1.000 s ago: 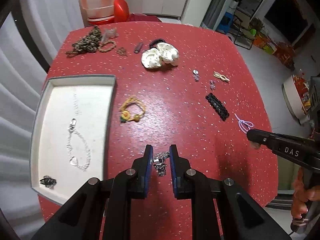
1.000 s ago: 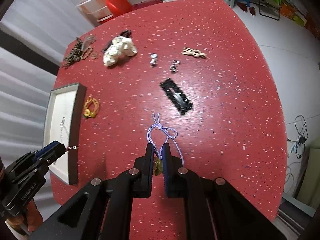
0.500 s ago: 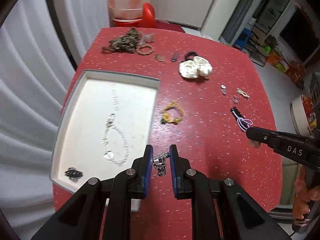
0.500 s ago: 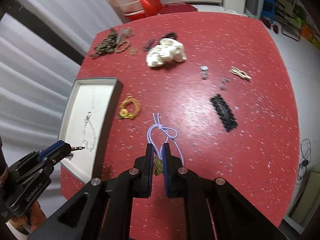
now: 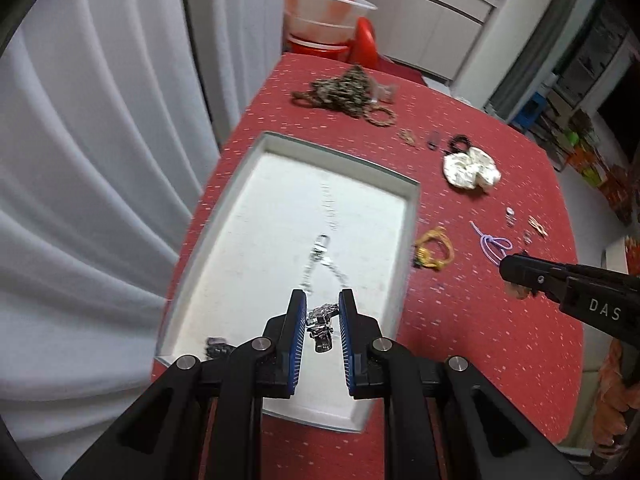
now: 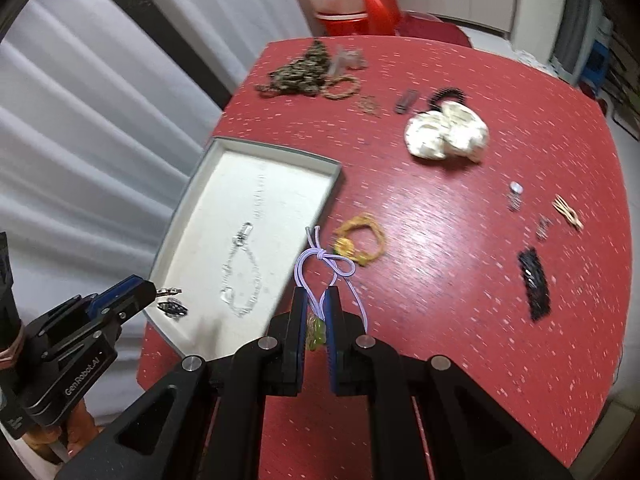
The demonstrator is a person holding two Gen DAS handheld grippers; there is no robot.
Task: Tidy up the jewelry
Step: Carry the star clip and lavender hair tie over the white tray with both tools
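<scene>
The left gripper (image 5: 322, 314) hung over the near end of the white tray (image 5: 412, 216), its jaws clenched on a small silver charm piece (image 5: 321, 326) that dangled between the blue pads. Just ahead of those jaws, a silver chain bracelet (image 5: 320, 258) lay on the tray floor, and down to the left of them a dark little ornament (image 5: 216, 347) sat in the tray's near corner.

Over on the other side, the right gripper (image 6: 316, 310) had its jaws nipped tight on a lilac cord (image 6: 320, 266), the bow looping up ahead of the tips and a yellow-green bead (image 6: 316, 330) showing between the pads. That cord hung above the tray's right-hand rim. Just beyond and to the right of those jaws, a yellow woven bracelet (image 6: 360, 240) rested on the red counter (image 6: 460, 280), close beside the tray.

Farther ahead of both grippers, a cream scrunchie (image 6: 446, 136) sat mid-counter, with a black coil tie (image 6: 446, 94) touching its far side. A bronze chain heap (image 6: 302, 70) lay at the far left end. Off to the right of the right jaws, a black hair clip (image 6: 534, 284) lay flat, with a pale knotted pin (image 6: 568, 210) and two small silver bits beyond it; details there were too blurred to call.
</scene>
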